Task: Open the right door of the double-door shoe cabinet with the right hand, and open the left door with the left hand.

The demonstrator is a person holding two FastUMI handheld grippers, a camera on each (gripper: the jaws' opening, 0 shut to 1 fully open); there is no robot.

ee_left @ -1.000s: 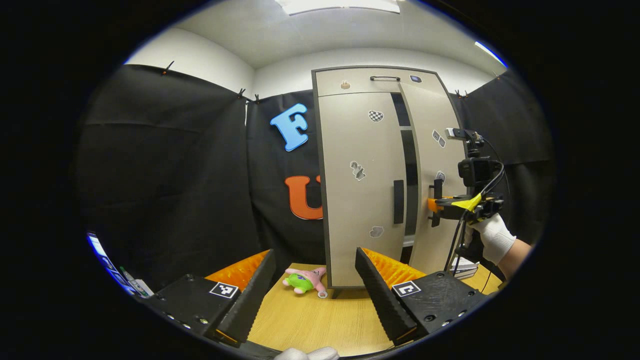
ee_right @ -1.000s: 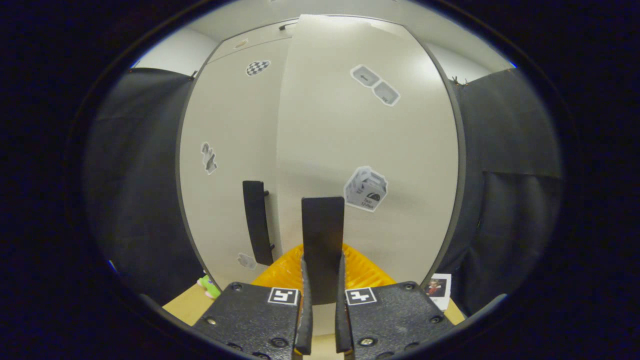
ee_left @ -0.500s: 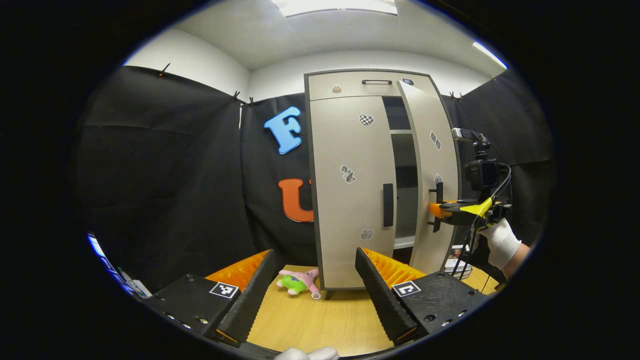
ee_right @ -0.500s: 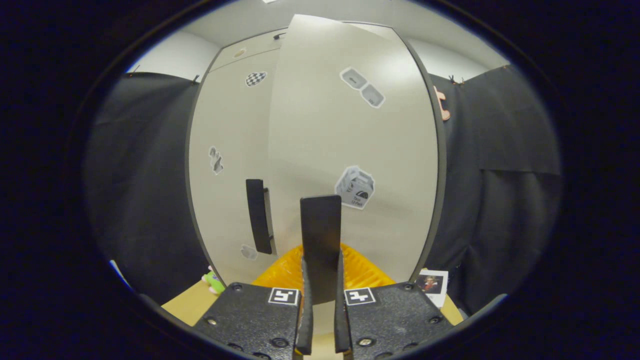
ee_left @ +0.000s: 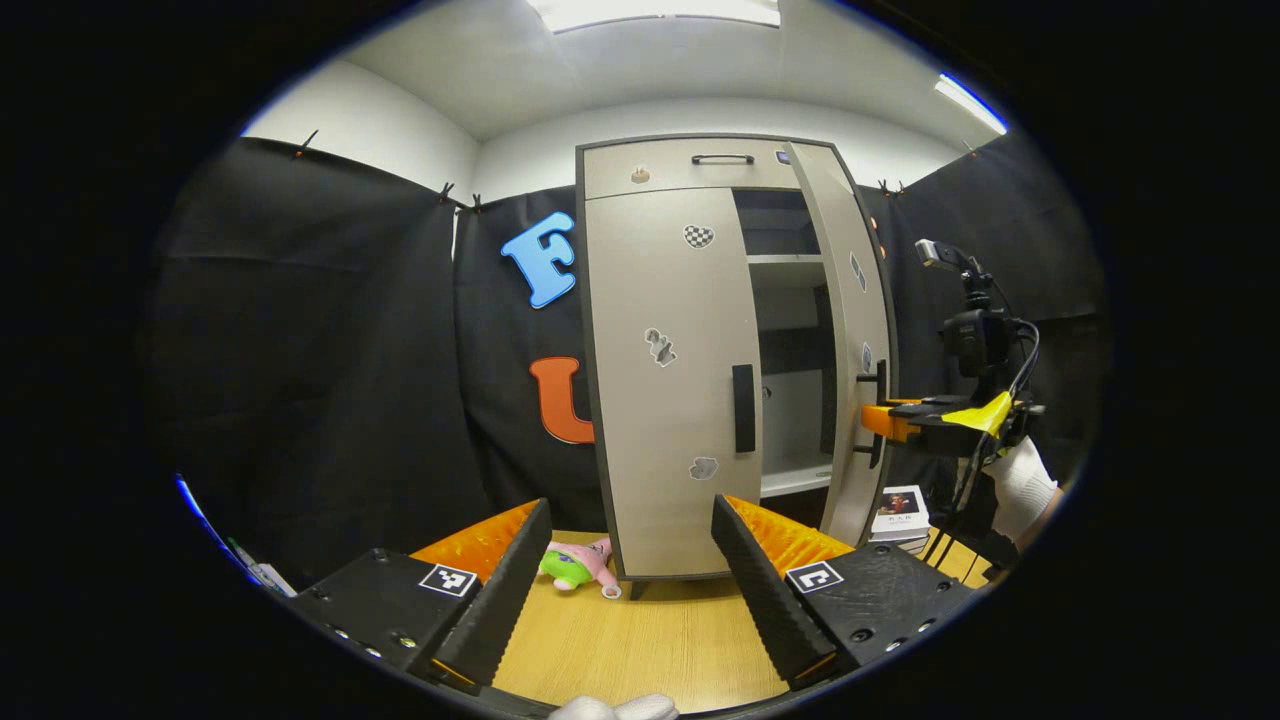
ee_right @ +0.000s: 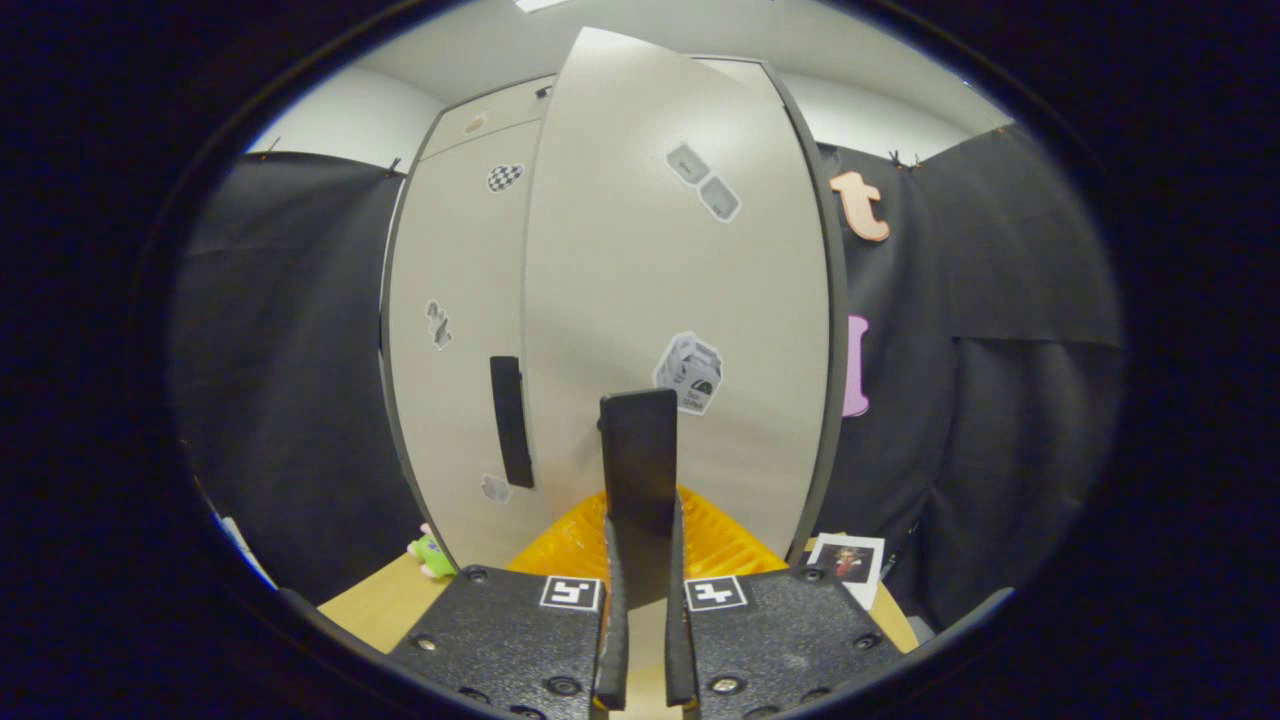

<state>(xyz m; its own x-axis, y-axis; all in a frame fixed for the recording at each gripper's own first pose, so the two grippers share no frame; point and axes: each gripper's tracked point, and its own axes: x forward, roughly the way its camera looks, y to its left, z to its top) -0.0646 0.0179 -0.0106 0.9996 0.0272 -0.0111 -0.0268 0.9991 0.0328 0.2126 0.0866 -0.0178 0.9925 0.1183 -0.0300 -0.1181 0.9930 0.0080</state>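
My right gripper is clamped on the right door's handle: both fingers press the upright dark bar, which stands straight up between them. Just beyond it is the right door itself, swung out toward me and carrying a few stickers. To the left of my fingers, past the door's edge, I see the left door flat against the shoe cabinet, with its own dark handle hanging upright and untouched. Low down to the left a green and pink plush toy lies on the wooden table, and low to the right a small book rests by the door's foot.

My left gripper is spread wide with nothing between its fingers, held low over the table and well short of the cabinet. Straight ahead stands the closed left door, its handle slightly right of centre. The plush toy lies just ahead of my left finger, at the cabinet's base. Farther right the open door shows the shelves inside, and my other gripper, held by a gloved hand, grips that door's handle.
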